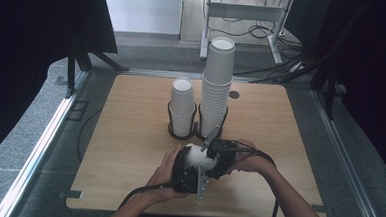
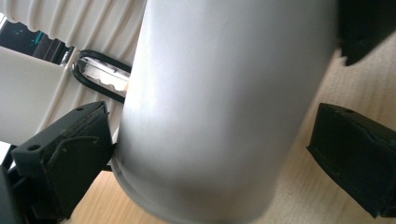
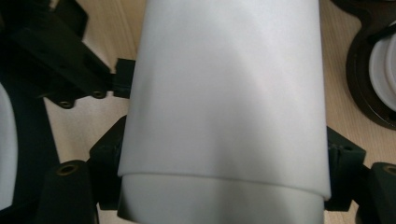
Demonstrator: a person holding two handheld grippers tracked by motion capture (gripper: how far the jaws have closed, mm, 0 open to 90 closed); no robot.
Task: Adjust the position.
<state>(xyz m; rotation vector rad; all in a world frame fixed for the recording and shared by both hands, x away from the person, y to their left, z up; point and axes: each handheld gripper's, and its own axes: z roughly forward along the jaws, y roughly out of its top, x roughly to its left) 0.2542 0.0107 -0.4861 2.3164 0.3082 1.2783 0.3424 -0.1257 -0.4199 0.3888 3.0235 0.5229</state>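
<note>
Both tools meet over the near middle of the tabletop (image 1: 129, 135), just in front of the twin black cup holder (image 1: 195, 133), which I take as my landmark. Between them lies a white paper cup (image 1: 197, 156), or rather two nested: in the right gripper view one cup's edge overlaps another cup's wall (image 3: 224, 116).

Left tool (image 1: 190, 176): jaws stand wide apart. In the left gripper view the cup wall (image 2: 219, 102) runs between them, with a clear gap to the far pad and the near pad just at the rim; I read no grip here.

Right tool (image 1: 217, 157): jaws sit on either side of the nested pair and appear clamped on it, pads tight against the wall.

My reading: the right tool carries the cups while the left has let go, likely to take a fresh hold and pull one cup off the other.

In the holder, a short stack (image 1: 182, 108) sits left and a tall stack (image 1: 216, 84) right, both upright, rims up.
</note>
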